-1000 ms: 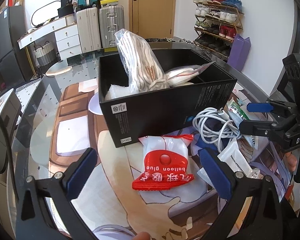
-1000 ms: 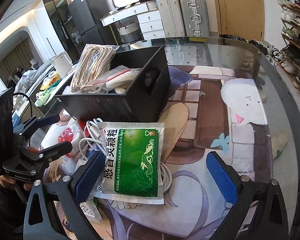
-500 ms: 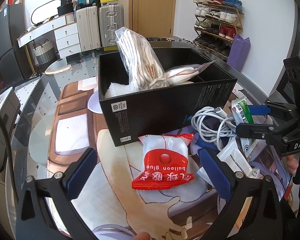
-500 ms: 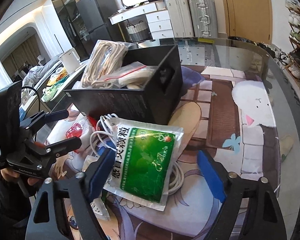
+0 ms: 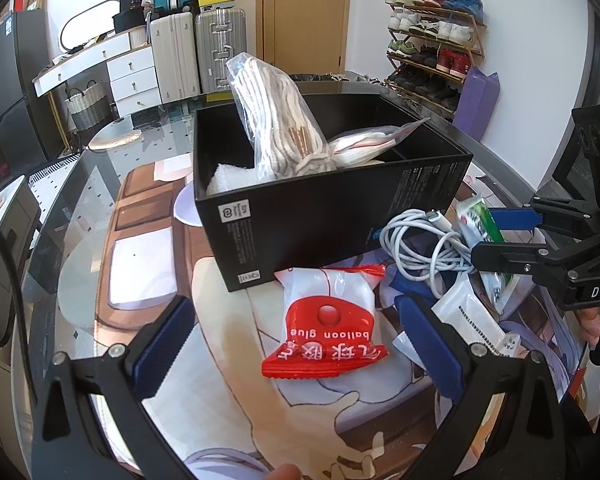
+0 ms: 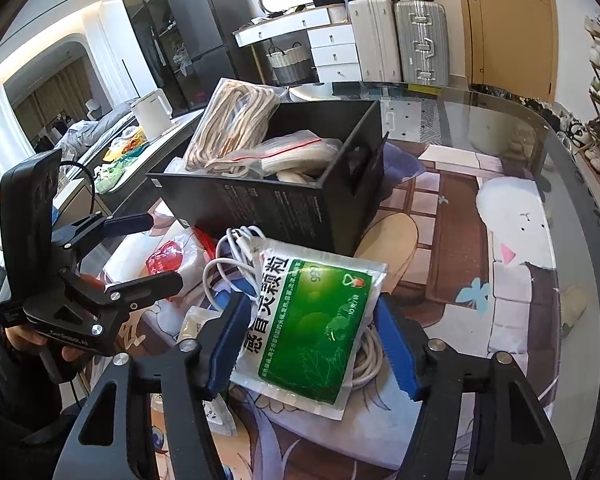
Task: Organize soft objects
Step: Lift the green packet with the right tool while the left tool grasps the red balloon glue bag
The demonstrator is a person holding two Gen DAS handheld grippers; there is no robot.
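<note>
Two pads of my right gripper (image 6: pixel 312 344) straddle the green packet (image 6: pixel 308 324), jaws narrowing across its short width, not yet pinching; it lies atop the cable (image 5: pixel 424 246) beside the box (image 5: pixel 328 216). Left gripper (image 5: pixel 296 344) wide over the red packet (image 5: pixel 326 324).

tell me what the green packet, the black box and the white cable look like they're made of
Green packet: glossy plastic or foil laminate, judging by its sheen, wrinkles and flat sealed edges.
Black box: likely matte cardboard; sharp folded corners, thin walls, printed text and labels.
White cable: smooth rubbery plastic sheath, loosely coiled, soft gloss.
</note>
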